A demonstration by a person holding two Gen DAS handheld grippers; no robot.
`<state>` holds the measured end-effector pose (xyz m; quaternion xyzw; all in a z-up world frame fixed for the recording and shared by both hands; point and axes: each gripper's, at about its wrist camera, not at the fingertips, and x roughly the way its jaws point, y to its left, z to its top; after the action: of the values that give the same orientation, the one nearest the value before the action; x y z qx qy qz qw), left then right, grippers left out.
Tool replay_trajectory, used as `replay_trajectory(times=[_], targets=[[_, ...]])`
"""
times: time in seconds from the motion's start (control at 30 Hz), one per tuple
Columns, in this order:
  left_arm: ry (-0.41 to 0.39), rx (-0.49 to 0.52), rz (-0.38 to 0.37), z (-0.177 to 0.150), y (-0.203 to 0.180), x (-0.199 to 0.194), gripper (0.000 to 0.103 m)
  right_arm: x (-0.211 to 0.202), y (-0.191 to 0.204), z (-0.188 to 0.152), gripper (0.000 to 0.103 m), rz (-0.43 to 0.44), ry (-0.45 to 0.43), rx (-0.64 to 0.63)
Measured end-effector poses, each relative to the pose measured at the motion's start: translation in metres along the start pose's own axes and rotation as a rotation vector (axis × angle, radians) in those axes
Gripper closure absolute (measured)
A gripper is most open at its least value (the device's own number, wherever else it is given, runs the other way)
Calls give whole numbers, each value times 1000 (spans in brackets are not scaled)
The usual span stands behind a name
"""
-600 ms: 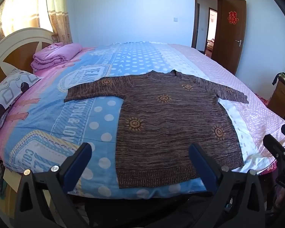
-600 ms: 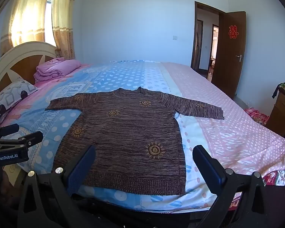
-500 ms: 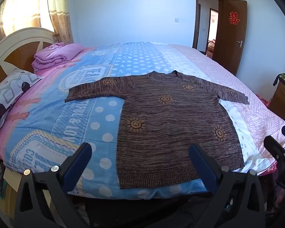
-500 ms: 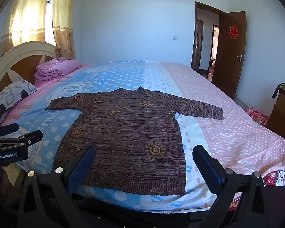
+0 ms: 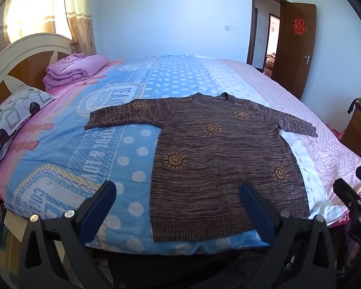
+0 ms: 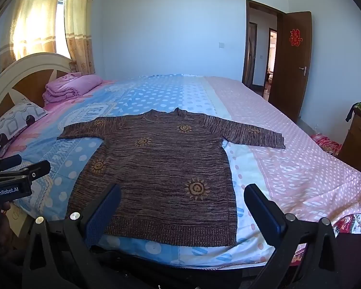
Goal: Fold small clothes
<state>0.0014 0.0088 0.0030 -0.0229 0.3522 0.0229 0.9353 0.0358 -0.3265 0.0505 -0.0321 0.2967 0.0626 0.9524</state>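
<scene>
While both grippers, left gripper (image 5: 178,207) and right gripper (image 6: 183,209), hover wide open and empty, each should pinch 1 hem corner of the flat sweater (image 5: 219,159) on the bed (image 5: 60,159).

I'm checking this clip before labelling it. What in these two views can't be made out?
- Sweater hem: in both views, one gripper finger covers part of it.
- Nightstand: cut off by the right edge in both views.
- Room past the door: too small and dim.
- Under the bed: dark, hidden behind the left gripper.

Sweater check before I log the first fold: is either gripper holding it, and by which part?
Nothing is held. The left gripper and right gripper are open, short of the brown sweater, which lies flat.
</scene>
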Motion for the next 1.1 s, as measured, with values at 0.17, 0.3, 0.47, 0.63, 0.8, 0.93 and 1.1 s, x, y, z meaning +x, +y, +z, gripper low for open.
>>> replay_trajectory(times=[0.17, 0.3, 0.47, 0.63, 0.8, 0.93, 1.1], targets=[[5, 2, 1, 0, -1, 1, 0, 5, 1, 0, 1, 4, 13, 2], [7, 1, 0, 0, -1, 2, 0, 7, 0, -1, 1, 11, 20, 7], [9, 0, 1, -1, -1, 2, 0, 7, 0, -1, 1, 15, 25, 6], [9, 0, 0, 0, -1, 2, 0, 8, -1, -2, 1, 17, 30, 9], [8, 0, 0, -1, -1, 2, 0, 8, -1, -2, 1, 18, 31, 8], [9, 0, 0, -1, -2, 2, 0, 8, -1, -2, 1, 19, 32, 8], [11, -2, 0, -2, -1, 3, 0, 9, 0, -3, 1, 20, 34, 7]])
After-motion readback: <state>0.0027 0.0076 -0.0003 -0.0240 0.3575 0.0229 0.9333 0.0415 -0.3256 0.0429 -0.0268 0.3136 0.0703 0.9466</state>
